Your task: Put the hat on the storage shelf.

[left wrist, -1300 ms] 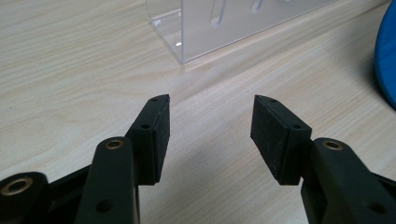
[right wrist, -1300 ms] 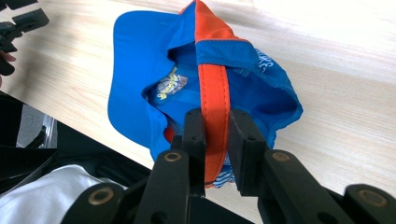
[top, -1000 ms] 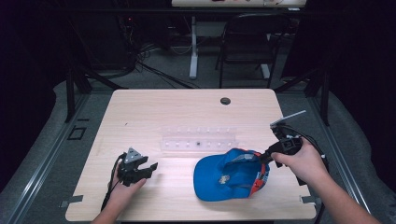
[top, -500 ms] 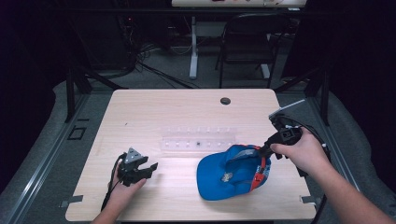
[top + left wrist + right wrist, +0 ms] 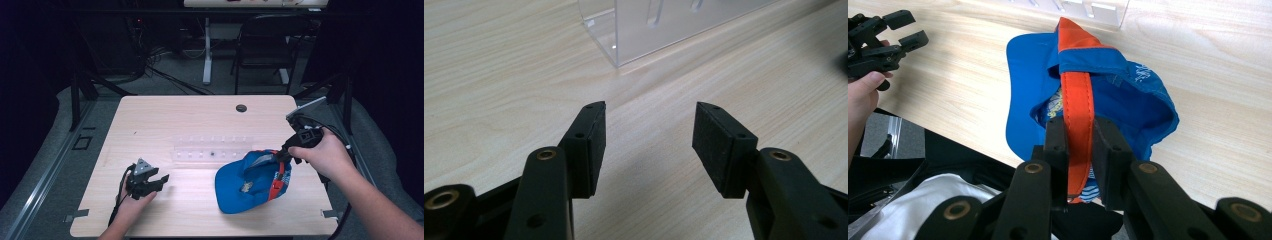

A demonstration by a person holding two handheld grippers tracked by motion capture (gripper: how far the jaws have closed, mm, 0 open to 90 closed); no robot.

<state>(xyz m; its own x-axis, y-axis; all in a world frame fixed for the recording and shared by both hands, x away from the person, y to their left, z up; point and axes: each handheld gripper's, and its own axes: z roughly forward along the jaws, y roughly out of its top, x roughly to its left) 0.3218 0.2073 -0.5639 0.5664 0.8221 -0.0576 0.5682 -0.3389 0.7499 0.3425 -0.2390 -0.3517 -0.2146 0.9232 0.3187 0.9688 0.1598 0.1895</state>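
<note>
Right now I am pinching the orange strap (image 5: 1076,107) of the blue cap (image 5: 251,181) with my right gripper (image 5: 1079,150), low and right of centre in the high view. My left gripper (image 5: 161,180) is resting open at lower left. The strap is thin, so it could be slipping free if I tug.

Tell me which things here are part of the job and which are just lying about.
In the job:
cap, strap pinched by right gripper
clear rack, likely

Lying about:
left gripper, open, idle on the table
chair behind
</note>
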